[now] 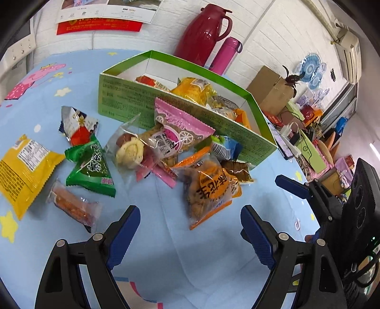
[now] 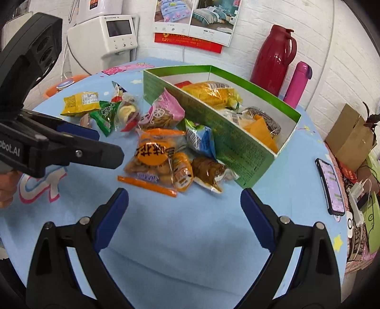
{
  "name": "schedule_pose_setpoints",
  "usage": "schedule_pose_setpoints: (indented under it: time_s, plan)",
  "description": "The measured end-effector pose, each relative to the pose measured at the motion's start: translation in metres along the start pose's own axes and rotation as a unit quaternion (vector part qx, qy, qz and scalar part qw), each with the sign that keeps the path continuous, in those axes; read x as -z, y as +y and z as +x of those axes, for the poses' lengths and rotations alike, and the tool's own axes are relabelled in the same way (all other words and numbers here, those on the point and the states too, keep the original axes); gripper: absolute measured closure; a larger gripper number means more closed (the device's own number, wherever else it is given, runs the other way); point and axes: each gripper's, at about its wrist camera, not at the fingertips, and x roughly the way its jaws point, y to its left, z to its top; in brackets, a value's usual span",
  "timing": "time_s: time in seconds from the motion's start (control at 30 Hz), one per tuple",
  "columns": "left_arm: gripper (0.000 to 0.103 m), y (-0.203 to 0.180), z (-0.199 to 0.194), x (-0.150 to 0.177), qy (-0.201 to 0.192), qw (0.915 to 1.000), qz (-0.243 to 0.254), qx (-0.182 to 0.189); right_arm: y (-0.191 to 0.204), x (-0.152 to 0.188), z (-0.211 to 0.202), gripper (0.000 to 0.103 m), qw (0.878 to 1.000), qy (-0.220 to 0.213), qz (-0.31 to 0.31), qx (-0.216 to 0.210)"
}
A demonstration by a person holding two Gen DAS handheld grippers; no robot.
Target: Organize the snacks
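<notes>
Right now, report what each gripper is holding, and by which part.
Nothing is held. The left gripper and right gripper are both open and empty above the blue tablecloth, short of the snack packets.

A white brick wall (image 2: 273,14) rises behind the desk (image 2: 190,225), which wears a light-blue cartoon cloth. On the wall hangs a bedding poster (image 2: 194,21); left of it stands a white appliance (image 2: 104,40).
</notes>
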Motion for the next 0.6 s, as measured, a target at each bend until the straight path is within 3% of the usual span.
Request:
schedule_pose_setpoints:
  time_s: [0.1,0.33,0.6]
  plan:
    - [0.016,0.001,0.004,0.005,0.004,1.0,0.004,0.004,-0.023,0.013,-0.001,0.008,0.999,0.006,0.033,-0.018]
    - [0.016,-0.012,0.023,0.005,0.016,0.9994,0.028,0.01,-0.052,0.023,0.007,0.014,0.997,0.037,0.067,-0.016]
    - [0.017,-0.016,0.034,-0.012,0.012,0.9996,0.008,0.026,-0.038,0.001,0.025,0.036,0.999,0.034,0.028,-0.023]
